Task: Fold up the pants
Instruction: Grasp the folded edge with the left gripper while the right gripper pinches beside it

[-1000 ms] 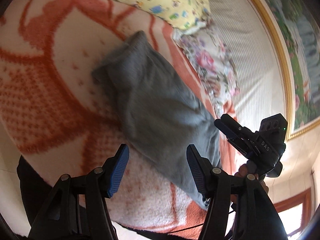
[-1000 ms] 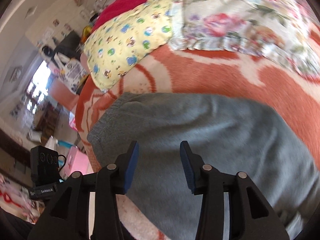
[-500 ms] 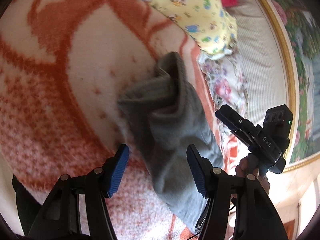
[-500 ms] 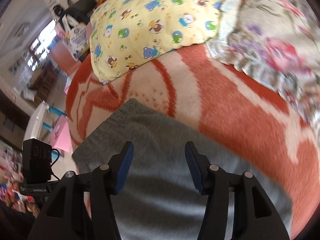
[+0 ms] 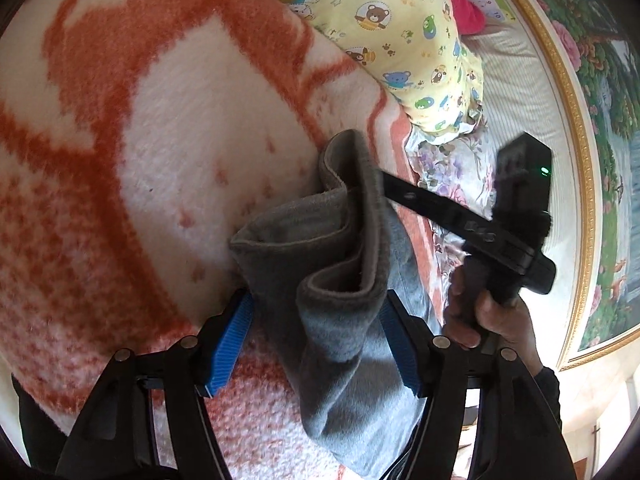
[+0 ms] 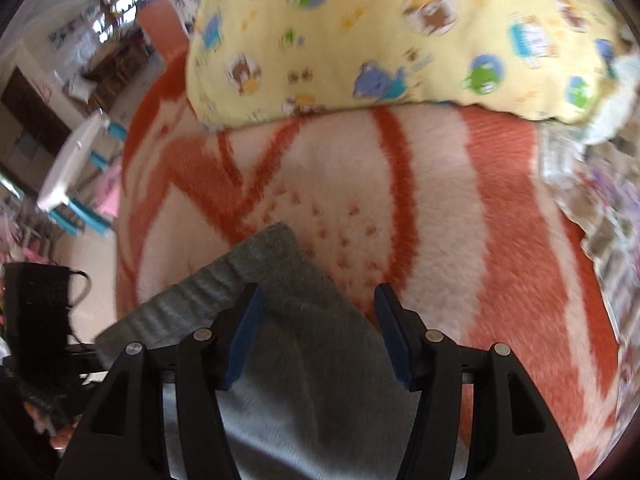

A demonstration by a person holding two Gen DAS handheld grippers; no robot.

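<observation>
Grey fleece pants [image 5: 344, 312] lie bunched on the orange-and-white blanket [image 5: 168, 128] that covers the bed, their waistband end rumpled into upright folds. We hold our left gripper [image 5: 316, 340] with its blue-padded fingers [image 5: 230, 336] spread wide on either side of the fabric; the cloth passes between them, but the pads are not pressed together on it. In the left wrist view our right gripper [image 5: 380, 184] reaches in from the right, its black tip buried in the raised fold of the waistband, so from that side we cannot tell whether it pinches the cloth. Our right hand [image 5: 488, 312] wraps its handle.

The right wrist view shows the same pants [image 6: 288, 320] running up between that gripper's fingers [image 6: 244, 336], which stand apart with the grey fabric lying loose between them, the ribbed hem spilling to the left. That gripper [image 6: 316, 332] is released.

Beyond the pants a yellow cartoon-print pillow [image 6: 400, 36] rests on the blanket's far edge, with a floral pillow [image 5: 452, 168] just beside it and a red cloth [image 5: 460, 0] behind. A gold-framed picture [image 5: 600, 120] hangs on the wall past the bed. A white and blue rack [image 6: 76, 168] stands on the floor to the left, well apart from the bed.
</observation>
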